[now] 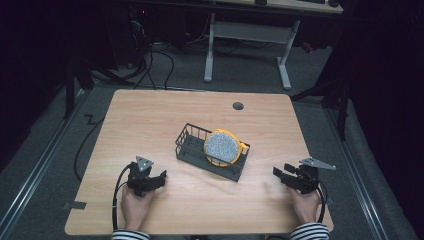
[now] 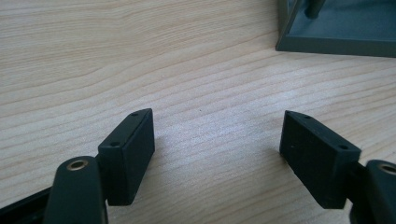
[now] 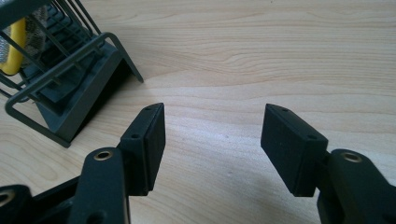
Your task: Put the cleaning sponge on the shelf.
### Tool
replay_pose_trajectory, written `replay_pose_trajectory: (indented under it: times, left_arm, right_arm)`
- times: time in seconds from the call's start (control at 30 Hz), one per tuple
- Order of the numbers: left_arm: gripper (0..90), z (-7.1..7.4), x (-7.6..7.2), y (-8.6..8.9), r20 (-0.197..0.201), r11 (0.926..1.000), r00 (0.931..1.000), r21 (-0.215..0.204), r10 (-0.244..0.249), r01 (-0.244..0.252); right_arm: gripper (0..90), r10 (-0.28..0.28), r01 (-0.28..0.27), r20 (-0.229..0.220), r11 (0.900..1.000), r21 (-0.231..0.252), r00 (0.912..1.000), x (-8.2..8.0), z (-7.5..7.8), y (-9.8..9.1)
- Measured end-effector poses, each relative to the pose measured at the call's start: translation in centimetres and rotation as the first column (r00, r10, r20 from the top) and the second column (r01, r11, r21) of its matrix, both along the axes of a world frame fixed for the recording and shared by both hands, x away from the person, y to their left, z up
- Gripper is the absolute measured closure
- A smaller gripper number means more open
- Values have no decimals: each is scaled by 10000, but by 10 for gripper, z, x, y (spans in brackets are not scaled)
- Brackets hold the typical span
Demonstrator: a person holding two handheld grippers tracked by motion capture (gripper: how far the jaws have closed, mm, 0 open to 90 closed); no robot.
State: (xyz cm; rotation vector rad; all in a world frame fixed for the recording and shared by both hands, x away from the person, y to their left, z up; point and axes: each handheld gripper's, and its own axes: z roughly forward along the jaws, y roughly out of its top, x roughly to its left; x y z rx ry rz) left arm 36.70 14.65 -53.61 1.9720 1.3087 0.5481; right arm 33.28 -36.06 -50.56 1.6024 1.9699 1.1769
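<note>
Wooden table [image 1: 150,125] lies under both my tools. At 8 o'clock my left gripper [image 1: 150,181] rests with jaws spread, empty. At centre the dark wire rack [image 1: 192,145] holds a speckled yellow-rimmed disc [image 1: 222,146] upright. At 4 o'clock my right gripper [image 1: 286,176] gapes, empty. A careless nudge could tip that disc.

- Two hands reach in from the near edge, each holding a black two-jaw gripper low over the wood.
- The left hand [image 1: 134,206] holds the left gripper [image 1: 159,180], jaws spread wide apart, pointing forward and to the right.
- The right hand [image 1: 305,205] holds the right gripper [image 1: 280,173], jaws also spread, pointing left.
- Striped sleeves cover both wrists.
- Nothing sits between either pair of jaws.
</note>
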Motion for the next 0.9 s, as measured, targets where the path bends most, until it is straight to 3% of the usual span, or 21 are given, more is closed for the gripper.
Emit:
replay_pose_trajectory:
  times: [0.4,0.63,0.9]
  left_arm:
    - [272,0,0,0,-4,10000,10000,-11,0,0]
    - [272,0,0,0,-5,10000,10000,-10,-3,3]
    - [272,0,0,0,-5,10000,10000,-23,0,0]
  right_arm:
    - [398,-21,7,-204,9979,-652,9998,10,-10,10]
    - [393,-27,-7,-251,9904,-1383,9997,13,-17,16]
    - [384,-53,-6,-340,9853,-1709,9994,15,-22,21]
